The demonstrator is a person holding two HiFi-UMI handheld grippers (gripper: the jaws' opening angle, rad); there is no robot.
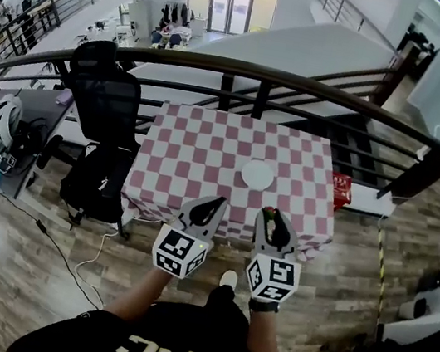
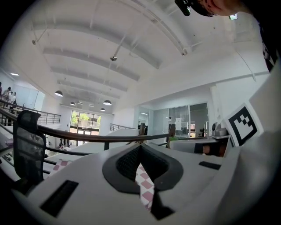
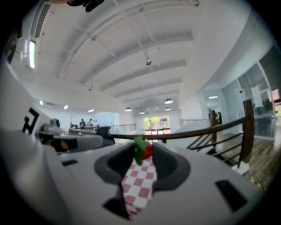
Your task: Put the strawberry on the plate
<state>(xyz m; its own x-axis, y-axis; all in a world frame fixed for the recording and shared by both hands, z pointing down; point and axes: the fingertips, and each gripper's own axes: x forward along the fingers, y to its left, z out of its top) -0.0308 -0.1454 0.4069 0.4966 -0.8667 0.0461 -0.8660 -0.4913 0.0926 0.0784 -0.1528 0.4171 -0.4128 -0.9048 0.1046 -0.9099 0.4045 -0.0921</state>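
A red strawberry (image 3: 144,151) with a green leafy top is pinched at the tips of my right gripper (image 1: 273,217), which is shut on it; in the head view the strawberry (image 1: 274,214) shows as a small dark red spot at the tips, over the table's near edge. A white round plate (image 1: 257,174) lies on the checked tablecloth, just beyond and slightly left of the right gripper. My left gripper (image 1: 214,204) hovers beside it over the near edge, its jaws closed together at the tips with nothing between them in the left gripper view (image 2: 140,147).
The table (image 1: 207,152) wears a red and white checked cloth and stands against a curved dark railing (image 1: 239,69). A black office chair (image 1: 105,109) stands at the table's left. A red box (image 1: 340,190) sits by the table's right side. Wooden floor surrounds me.
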